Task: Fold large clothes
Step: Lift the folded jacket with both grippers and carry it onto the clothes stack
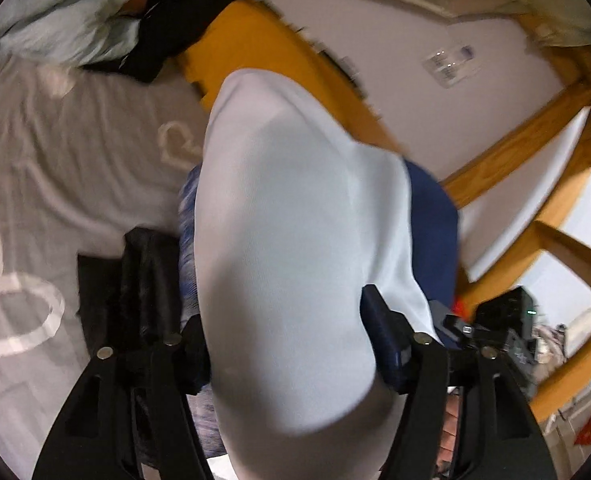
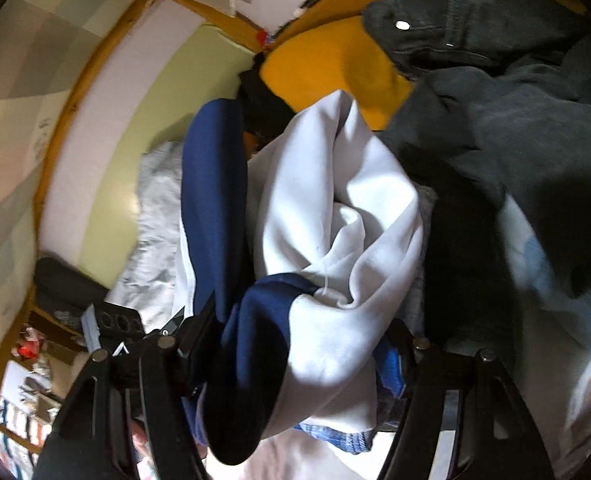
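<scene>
A bulky white and navy garment (image 1: pixel 295 208) fills the gap between the fingers of my left gripper (image 1: pixel 285 320), which is shut on it above the bed. A blue patterned layer (image 1: pixel 187 208) shows along its left side. In the right wrist view the same bundle (image 2: pixel 335 208) lies crumpled, white cloth wrapped with a navy part (image 2: pixel 215 184). My right gripper (image 2: pixel 295 328) is shut on it, with cloth pressed against both fingers. The bundle hides most of each fingertip.
A grey sheet with white hearts (image 1: pixel 55 160) covers the bed, with a light blue pillow (image 1: pixel 55 4) and black clothes (image 1: pixel 175 28) at its head. A black folded item (image 1: pixel 135 280) lies beside the bundle. Dark grey clothes (image 2: pixel 515 120) are piled at right. A wooden frame (image 1: pixel 515 140) stands close.
</scene>
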